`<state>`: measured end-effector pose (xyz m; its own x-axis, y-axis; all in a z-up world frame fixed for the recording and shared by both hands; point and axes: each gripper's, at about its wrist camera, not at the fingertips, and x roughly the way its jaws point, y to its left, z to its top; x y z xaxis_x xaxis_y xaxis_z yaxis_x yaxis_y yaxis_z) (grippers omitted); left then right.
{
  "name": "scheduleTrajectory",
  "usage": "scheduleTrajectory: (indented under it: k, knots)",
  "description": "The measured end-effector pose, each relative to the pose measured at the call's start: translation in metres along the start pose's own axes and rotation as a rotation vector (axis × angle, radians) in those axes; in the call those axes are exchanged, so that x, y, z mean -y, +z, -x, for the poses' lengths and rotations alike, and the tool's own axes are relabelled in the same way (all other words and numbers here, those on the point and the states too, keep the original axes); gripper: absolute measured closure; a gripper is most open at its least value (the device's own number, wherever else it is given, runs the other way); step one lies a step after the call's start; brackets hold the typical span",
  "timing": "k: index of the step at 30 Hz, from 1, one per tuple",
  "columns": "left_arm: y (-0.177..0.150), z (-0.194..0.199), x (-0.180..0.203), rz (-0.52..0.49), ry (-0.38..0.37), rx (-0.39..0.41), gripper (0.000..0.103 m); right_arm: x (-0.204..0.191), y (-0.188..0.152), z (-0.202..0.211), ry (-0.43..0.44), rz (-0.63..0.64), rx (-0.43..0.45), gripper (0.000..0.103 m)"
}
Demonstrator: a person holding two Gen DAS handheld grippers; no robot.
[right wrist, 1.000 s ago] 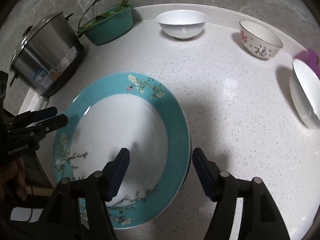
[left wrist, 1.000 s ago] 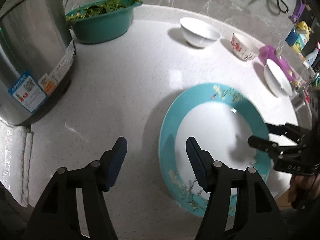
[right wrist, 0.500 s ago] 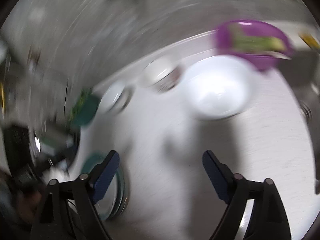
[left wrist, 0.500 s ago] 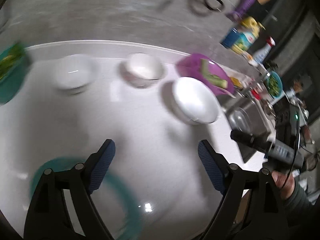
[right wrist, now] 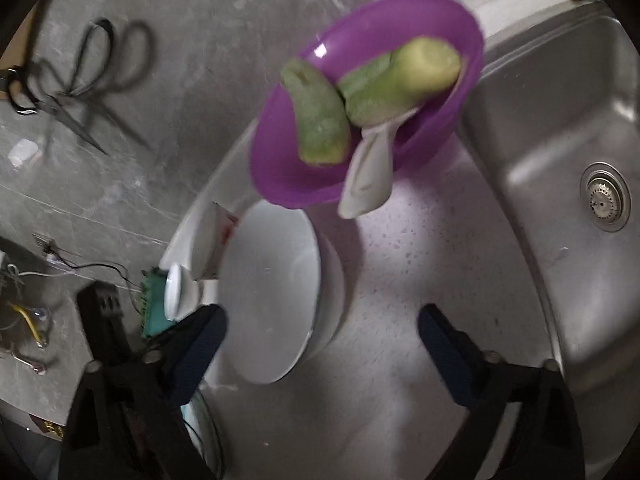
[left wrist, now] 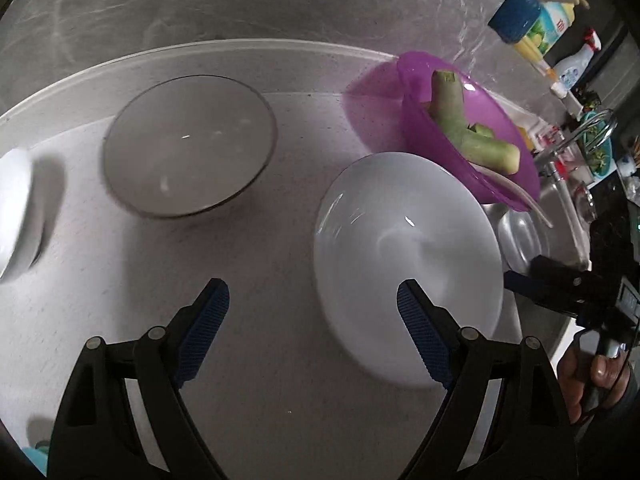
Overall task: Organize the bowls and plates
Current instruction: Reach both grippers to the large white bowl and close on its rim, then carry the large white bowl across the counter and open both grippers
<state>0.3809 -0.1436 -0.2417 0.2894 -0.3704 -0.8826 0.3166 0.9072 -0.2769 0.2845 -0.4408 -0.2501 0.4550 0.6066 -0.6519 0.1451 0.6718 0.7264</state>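
A large white bowl [left wrist: 404, 256] sits on the white speckled counter just ahead of my left gripper [left wrist: 312, 316], which is open and empty, its right finger over the bowl's near rim. Behind it to the left stands a second bowl [left wrist: 188, 146], and another white bowl [left wrist: 14, 216] shows at the left edge. In the right wrist view the large white bowl [right wrist: 276, 300] lies ahead of my right gripper [right wrist: 320, 344], which is open and empty, with its left finger beside the bowl's rim. The teal plate's edge [right wrist: 200, 428] shows at the lower left.
A purple bowl [left wrist: 460, 136] holding green vegetable pieces [right wrist: 320, 120] and a white spoon [right wrist: 368, 176] sits right behind the white bowl. A steel sink [right wrist: 560, 184] lies to the right. Bottles [left wrist: 532, 20] stand by the wall. Scissors [right wrist: 84, 76] hang on the wall.
Both grippers have swung right, away from the teal plate, toward the large white bowl beside the purple bowl and the sink. Both stay open and empty.
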Motion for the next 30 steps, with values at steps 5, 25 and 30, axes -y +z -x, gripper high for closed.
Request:
scheduleTrajectory:
  k: [5,25,30]
  knots:
    - [0.007,-0.034,0.015,-0.026,0.032,-0.042,0.050,-0.001,0.010,-0.032,-0.028,0.033,-0.032,0.027]
    - [-0.046,0.001,0.042,0.001,0.068,-0.057,0.088,-0.025,-0.042,-0.011,-0.106,0.110,-0.132,0.083]
    - [-0.100,0.032,0.049,0.012,0.059,-0.070,0.088,-0.037,-0.078,0.005,-0.109,0.154,-0.183,0.083]
